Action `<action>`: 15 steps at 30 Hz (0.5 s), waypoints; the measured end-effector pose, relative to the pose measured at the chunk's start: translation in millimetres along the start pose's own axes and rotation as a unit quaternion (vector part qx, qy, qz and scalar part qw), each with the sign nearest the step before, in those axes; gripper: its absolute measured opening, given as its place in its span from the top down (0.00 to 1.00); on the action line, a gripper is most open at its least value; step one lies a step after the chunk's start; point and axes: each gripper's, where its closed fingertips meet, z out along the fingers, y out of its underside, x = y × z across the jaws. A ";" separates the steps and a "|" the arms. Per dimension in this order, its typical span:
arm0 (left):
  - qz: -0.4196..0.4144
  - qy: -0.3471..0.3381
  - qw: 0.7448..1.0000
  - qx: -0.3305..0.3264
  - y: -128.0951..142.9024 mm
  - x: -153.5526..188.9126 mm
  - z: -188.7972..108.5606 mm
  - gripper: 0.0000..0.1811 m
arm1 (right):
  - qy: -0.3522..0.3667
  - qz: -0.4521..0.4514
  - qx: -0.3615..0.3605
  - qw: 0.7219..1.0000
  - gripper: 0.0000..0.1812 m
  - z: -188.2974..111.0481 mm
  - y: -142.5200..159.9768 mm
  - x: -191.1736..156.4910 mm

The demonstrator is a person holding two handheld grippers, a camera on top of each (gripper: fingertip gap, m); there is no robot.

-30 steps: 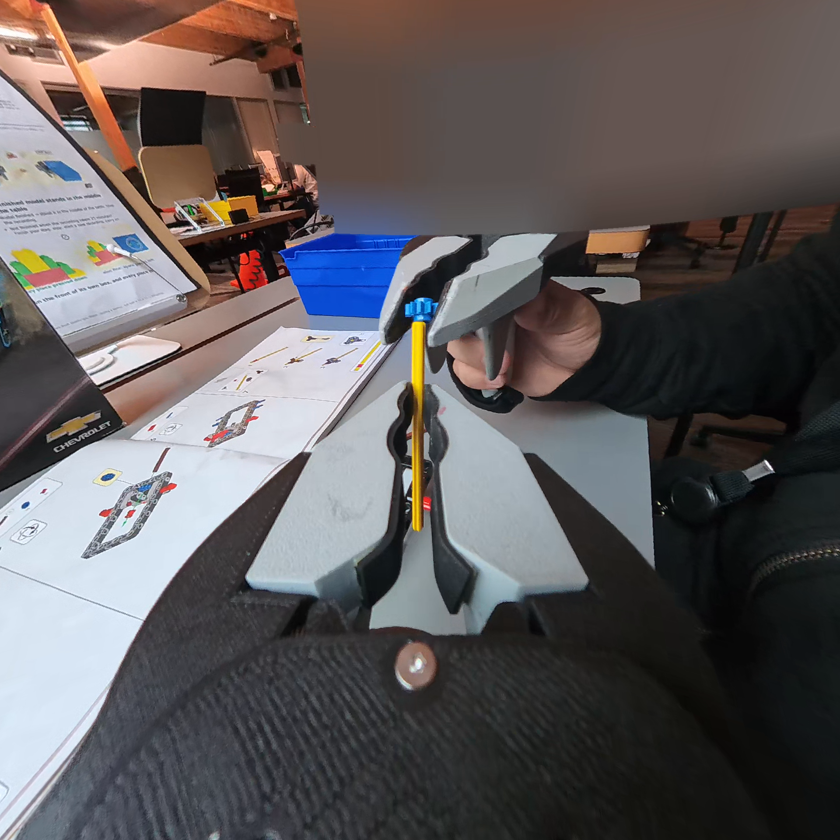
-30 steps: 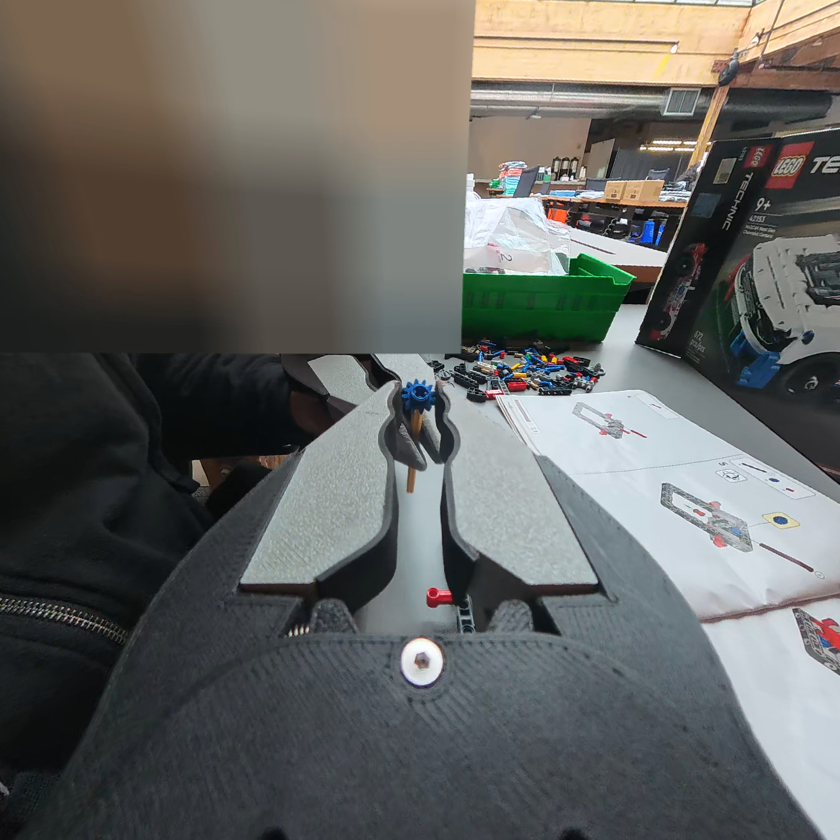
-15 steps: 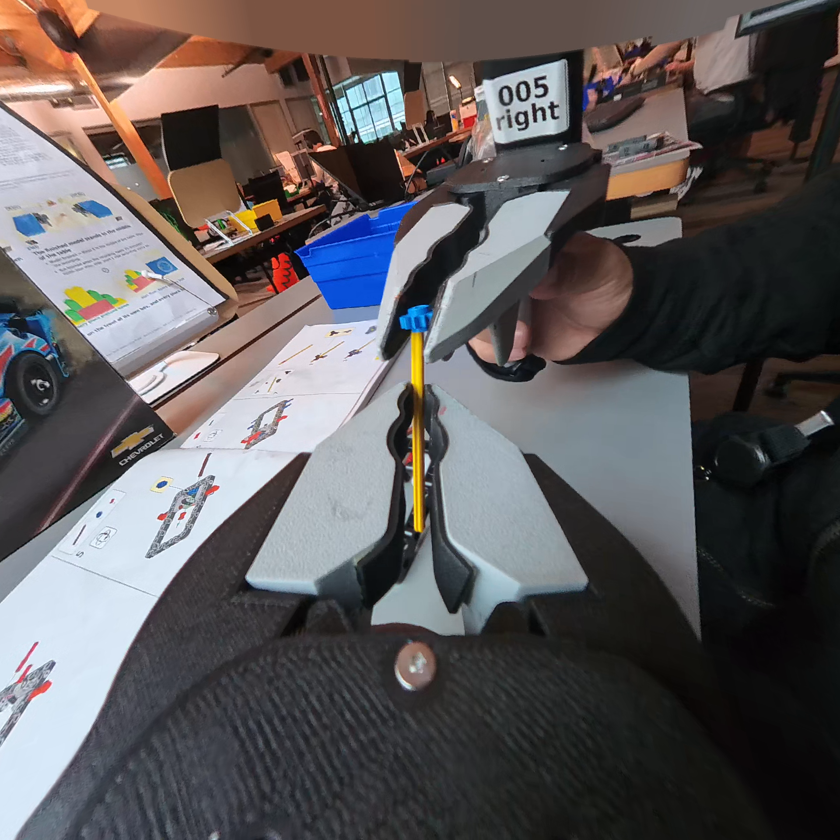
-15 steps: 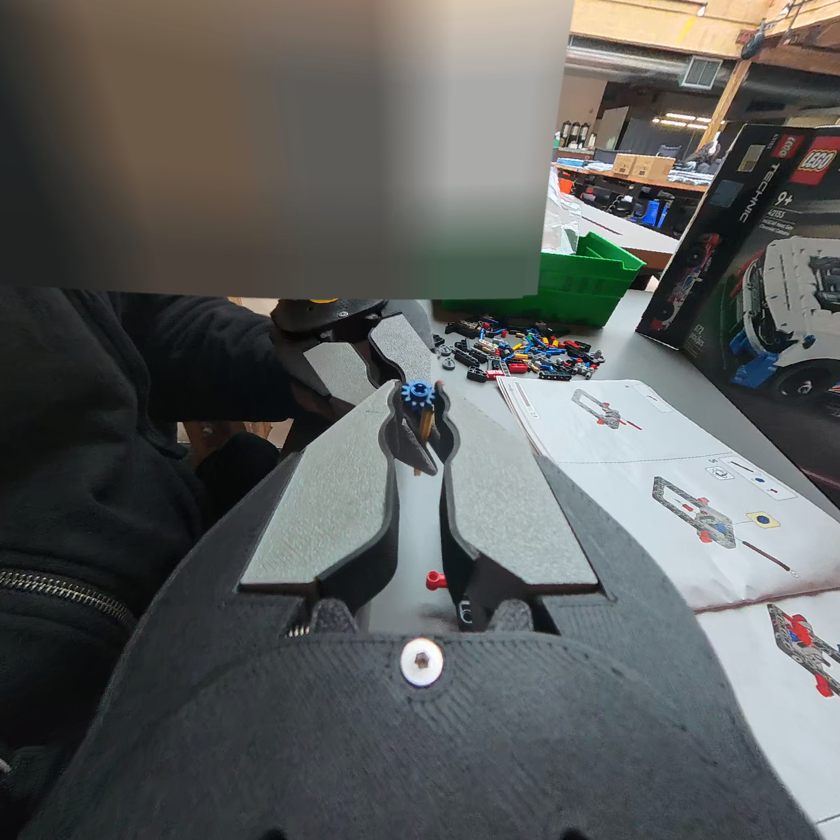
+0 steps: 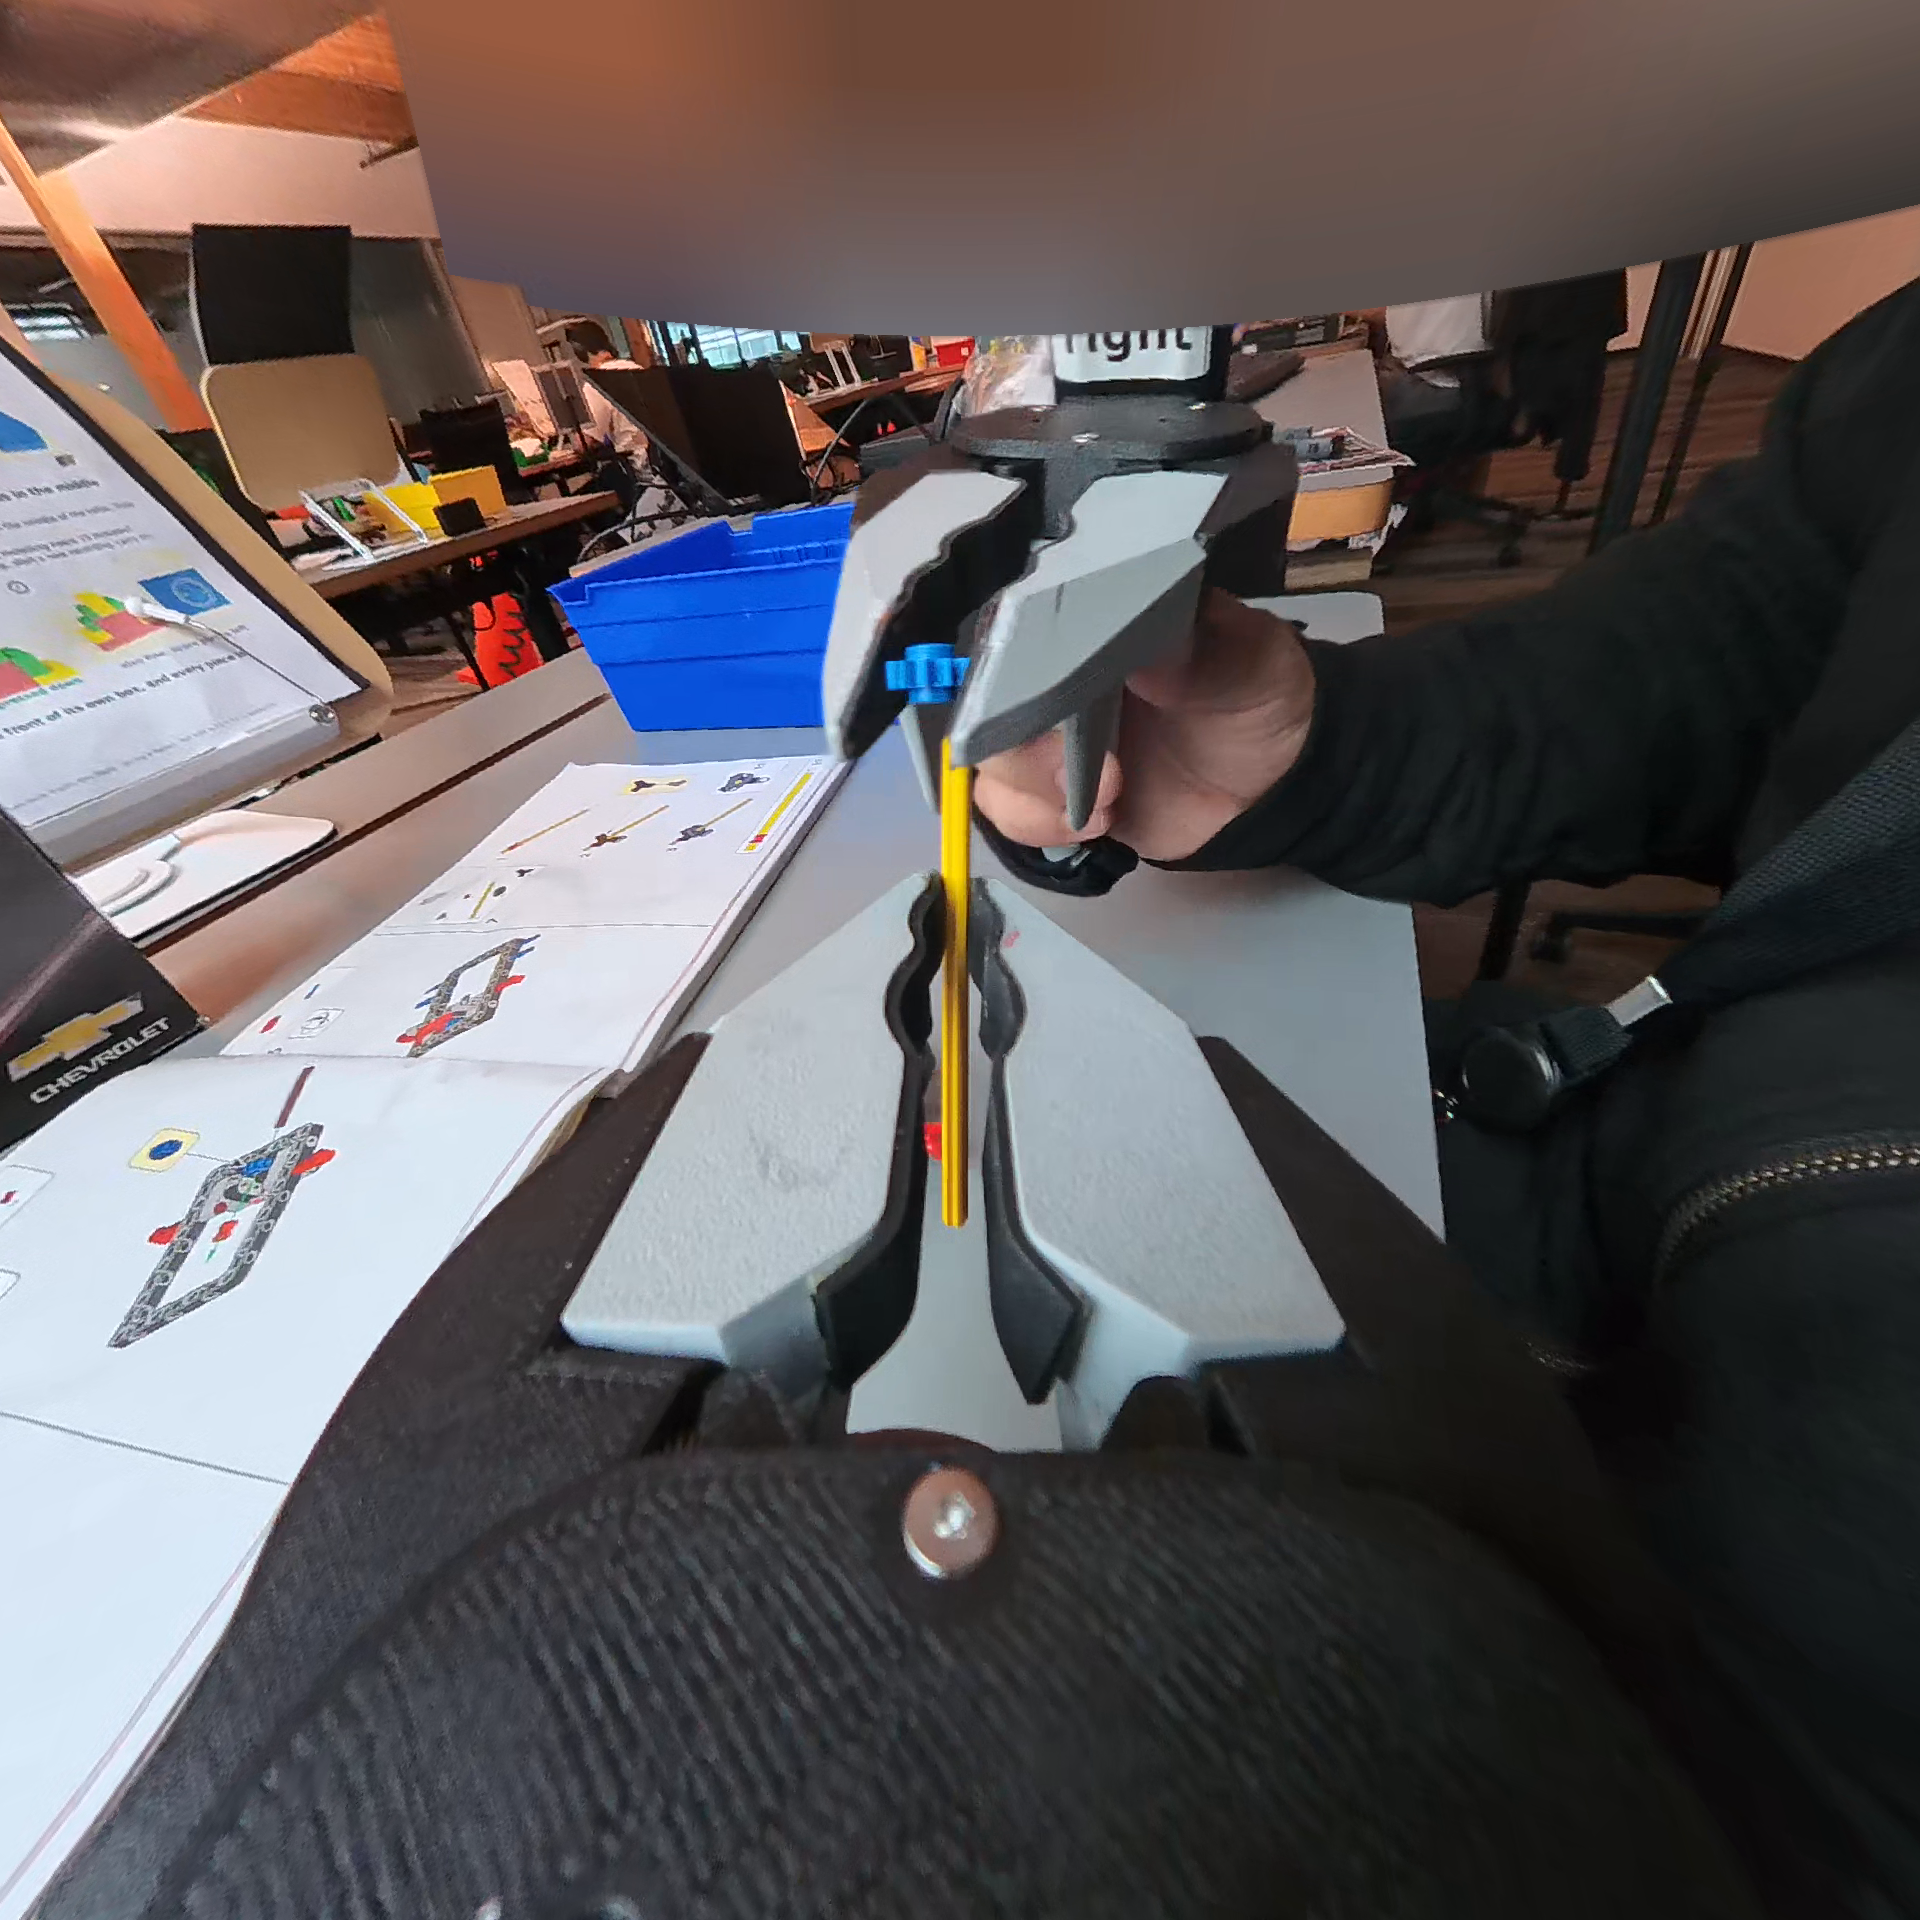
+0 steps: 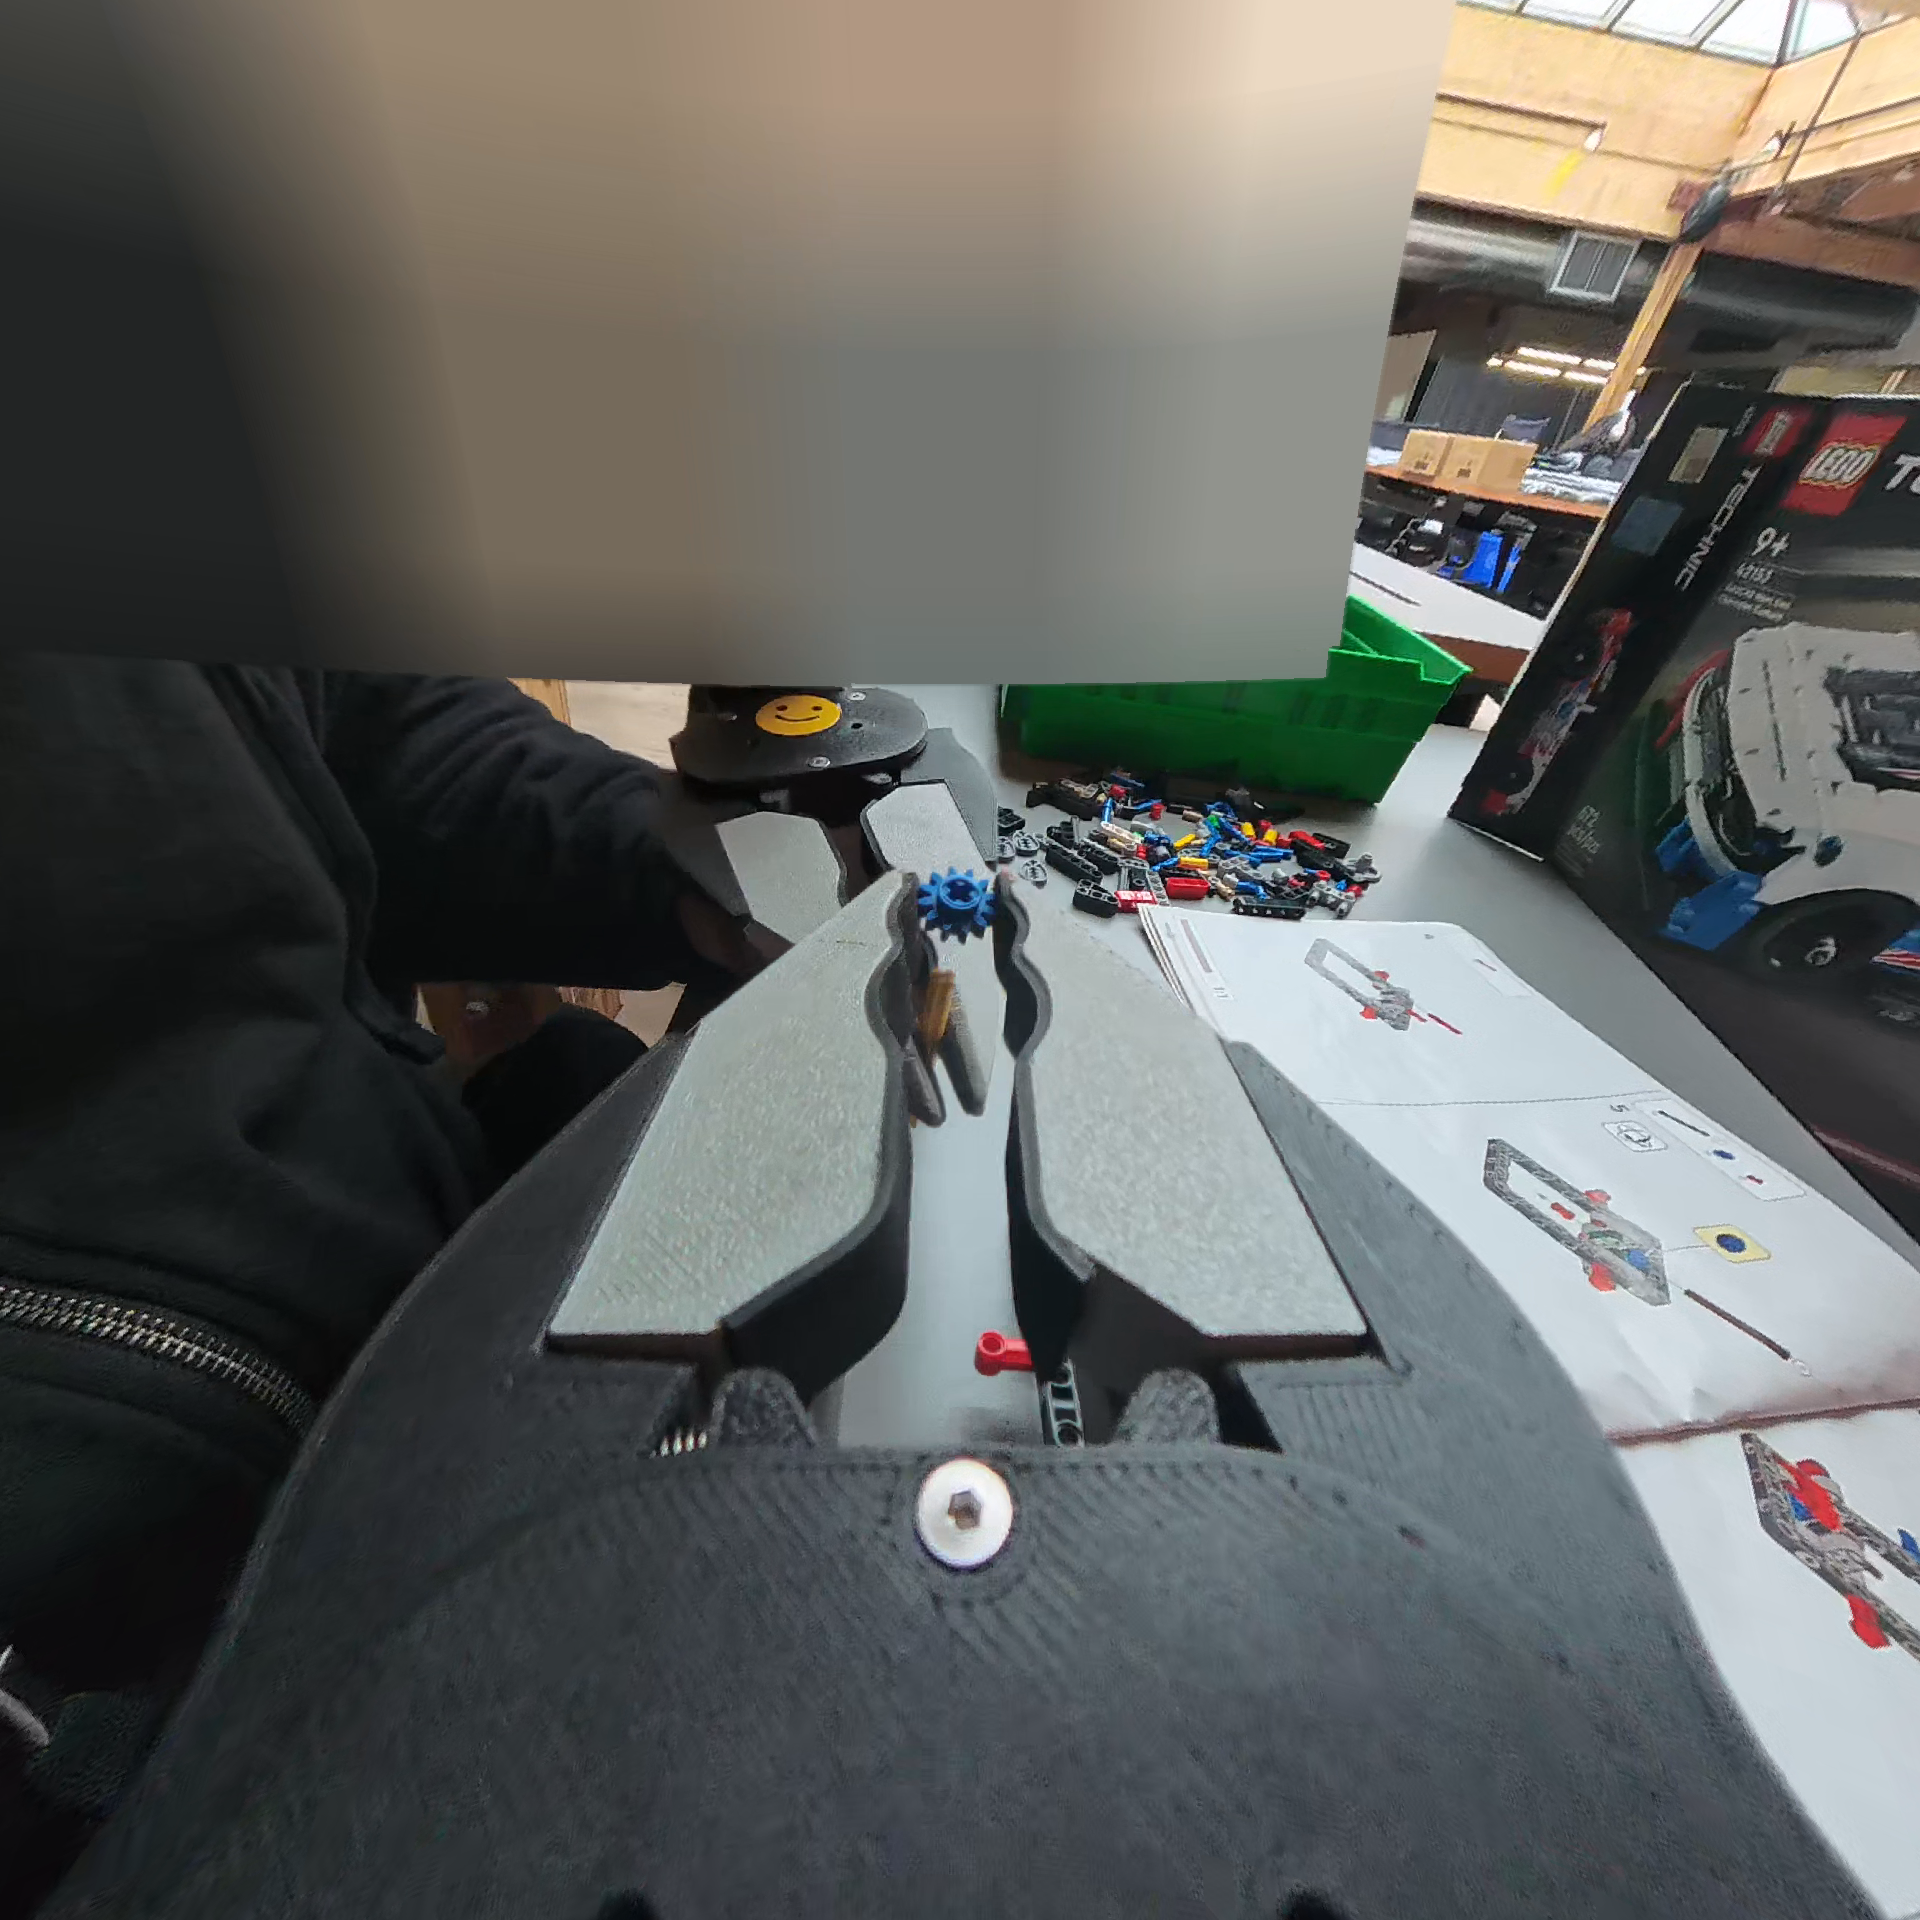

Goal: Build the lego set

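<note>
My left gripper [image 5: 954, 896] is shut on a long yellow axle [image 5: 954, 1039] that points away from it. My right gripper [image 6: 954, 906] is shut on a small blue gear [image 6: 954, 902] held between its fingertips. In the left wrist view the right gripper [image 5: 920, 717] comes down from above, and the gear [image 5: 925, 670] sits just above and slightly left of the axle's far end. I cannot tell whether they touch. In the right wrist view the axle [image 6: 940, 1003] shows just below the gear, with the left gripper's fingers [image 6: 790, 862] behind it.
An open instruction booklet [image 5: 468, 935] lies on the grey table [image 5: 1247, 987], also seen in the right wrist view [image 6: 1455, 1091]. A pile of loose pieces [image 6: 1195, 852], a green bin [image 6: 1247, 727], the set's box [image 6: 1766, 727], a blue bin [image 5: 717, 623] and a red pin [image 6: 992, 1351] are around. Tip to tip, the grippers are about 4 centimeters apart. From the left gripper's tips to the red pin [image 6: 992, 1351] is close to 9 centimeters.
The right gripper with the blue gear has risen a little and shifted left relative to the axle's end. Both grippers stay shut on their parts.
</note>
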 end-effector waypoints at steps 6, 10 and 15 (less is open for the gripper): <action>-0.014 -0.014 1.000 0.012 -3.0 -7.6 -2.6 0.99 | 0.007 0.012 0.008 1.000 0.94 -6.4 0.2 6.3; 0.002 -0.046 0.999 0.012 -4.6 -14.9 -3.7 0.99 | -0.023 0.047 0.051 0.997 0.94 -6.3 -5.4 2.8; 0.021 -0.014 0.994 -0.110 21.5 -2.7 -3.3 0.99 | -0.033 0.241 0.021 0.970 0.94 -34.6 17.2 18.0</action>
